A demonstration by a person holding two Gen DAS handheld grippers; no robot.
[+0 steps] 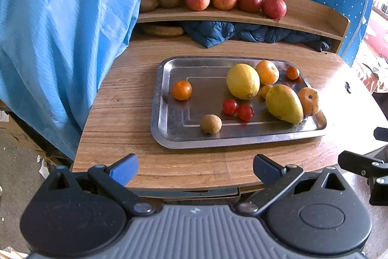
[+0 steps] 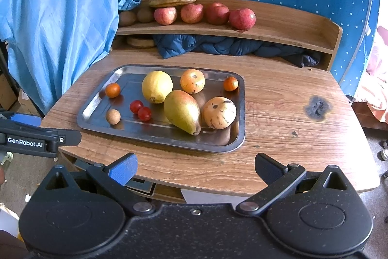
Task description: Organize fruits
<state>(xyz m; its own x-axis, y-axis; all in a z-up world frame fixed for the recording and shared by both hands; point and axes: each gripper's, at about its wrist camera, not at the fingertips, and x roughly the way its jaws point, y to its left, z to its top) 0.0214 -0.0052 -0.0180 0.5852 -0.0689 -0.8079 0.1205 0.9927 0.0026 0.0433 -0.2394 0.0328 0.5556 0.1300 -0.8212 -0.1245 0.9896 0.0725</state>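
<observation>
Both claws (image 1: 195,168) (image 2: 195,168) gape, level, before tray (image 2: 232,147).

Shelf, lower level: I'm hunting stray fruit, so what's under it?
Under the shelf lie a bunched dark blue cloth and a flat brown object at the left end. Whatever the cloth covers cannot be seen.

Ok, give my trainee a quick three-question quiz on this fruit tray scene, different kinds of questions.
1. True or false: the pear lies on the tray.
2. How many apples sit on the shelf? A) two B) four C) six
3. Fill in: both the left gripper and the right gripper are ____ and hold nothing.

Key: 1 true; 2 B; 3 open.
</observation>
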